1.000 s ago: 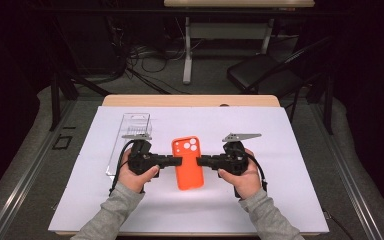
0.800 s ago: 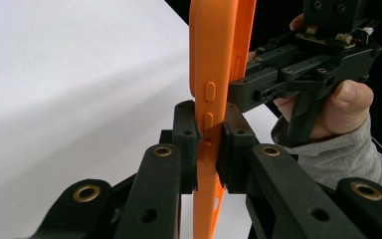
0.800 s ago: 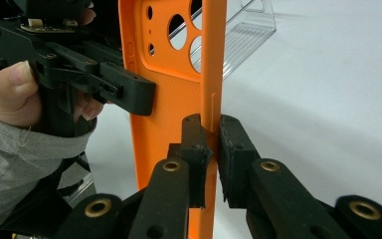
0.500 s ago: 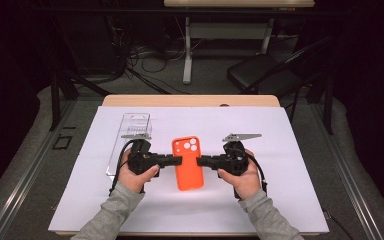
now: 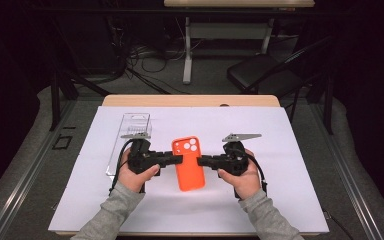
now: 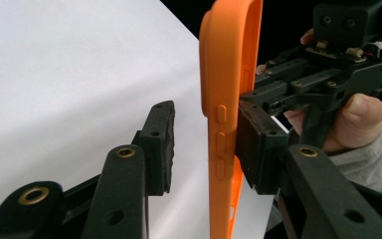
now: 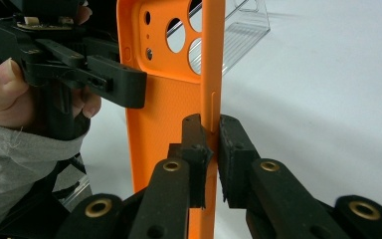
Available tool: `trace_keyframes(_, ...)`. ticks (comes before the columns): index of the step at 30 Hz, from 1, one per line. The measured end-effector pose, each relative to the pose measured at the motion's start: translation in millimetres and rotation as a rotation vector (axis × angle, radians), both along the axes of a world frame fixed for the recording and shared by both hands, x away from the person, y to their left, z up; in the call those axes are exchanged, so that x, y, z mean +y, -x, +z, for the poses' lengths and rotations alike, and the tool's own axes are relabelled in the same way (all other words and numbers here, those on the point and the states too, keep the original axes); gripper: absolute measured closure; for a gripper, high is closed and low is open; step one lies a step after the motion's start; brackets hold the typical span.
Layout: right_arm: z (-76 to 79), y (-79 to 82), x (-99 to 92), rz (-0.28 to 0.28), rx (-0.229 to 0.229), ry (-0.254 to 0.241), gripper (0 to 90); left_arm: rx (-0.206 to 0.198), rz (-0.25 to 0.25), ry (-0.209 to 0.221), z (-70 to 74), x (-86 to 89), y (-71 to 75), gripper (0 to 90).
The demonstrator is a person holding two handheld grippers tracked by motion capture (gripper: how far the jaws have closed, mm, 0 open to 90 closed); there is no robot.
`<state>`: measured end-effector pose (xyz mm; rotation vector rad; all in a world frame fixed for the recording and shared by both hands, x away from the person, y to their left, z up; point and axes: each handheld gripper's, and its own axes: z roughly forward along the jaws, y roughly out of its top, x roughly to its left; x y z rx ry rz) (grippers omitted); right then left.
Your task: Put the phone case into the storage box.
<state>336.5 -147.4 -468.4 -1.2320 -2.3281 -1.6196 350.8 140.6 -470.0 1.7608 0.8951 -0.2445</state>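
Orange phone case (image 5: 188, 163) hangs between the two tongs, above the white sheet (image 5: 290, 200) and nearer its front edge than its back edge. Right gripper (image 7: 210, 144) pinches the right side wall of the case with narrow jaws. Left gripper (image 6: 206, 147) has the left side wall between its jaws, which have just been opening; one pad is well off the wall, the other looks touching it. Compared with a second ago, the case keeps the same place. I count one case, two grippers, and one clear plastic box (image 5: 130, 140) near the left edge.
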Motion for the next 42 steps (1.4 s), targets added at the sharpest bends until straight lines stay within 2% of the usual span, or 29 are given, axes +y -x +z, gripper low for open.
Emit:
trace_keyframes(6, -0.4, -0.5, -0.8, -0.01, -0.004, 0.007, 83.0, -0.007, 0.006, 0.005, -0.4, 0.3, -0.6, 53.8)
trace_keyframes(9, -0.6, -1.1, -2.0, -0.016, -0.001, 0.007, 83.0, -0.032, 0.02, -0.004, -0.3, 0.8, -0.7, 49.9)
trace_keyframes(13, -0.6, -1.6, -2.9, -0.019, 0.001, 0.008, 83.0, -0.043, 0.029, -0.001, 0.2, 1.6, -0.6, 48.2)
trace_keyframes(16, -0.9, -2.2, -3.9, -0.026, -0.004, 0.016, 83.0, -0.036, 0.026, 0.003, 0.3, 1.9, -0.7, 48.2)
trace_keyframes(21, -0.3, -2.5, -5.6, -0.038, -0.013, 0.022, 83.0, -0.045, 0.038, -0.011, 0.4, 1.8, -0.5, 48.2)
trace_keyframes(26, 0.2, -2.5, -7.2, -0.065, -0.024, 0.036, 83.0, -0.071, 0.045, -0.035, 0.4, 1.1, -0.3, 48.1)
trace_keyframes(32, 0.2, -2.7, -8.3, -0.084, -0.037, 0.051, 83.0, -0.093, 0.06, -0.082, -1.3, -0.7, -1.0, 43.6)
trace_keyframes(37, 0.5, -2.8, -9.6, -0.096, -0.039, 0.053, 83.0, -0.111, 0.07, -0.094, -1.7, -1.5, -1.0, 41.6)
trace_keyframes(42, -0.4, -3.5, -10.1, -0.099, -0.04, 0.05, 82.9, -0.086, 0.061, -0.114, -4.4, -1.7, -3.1, 41.1)
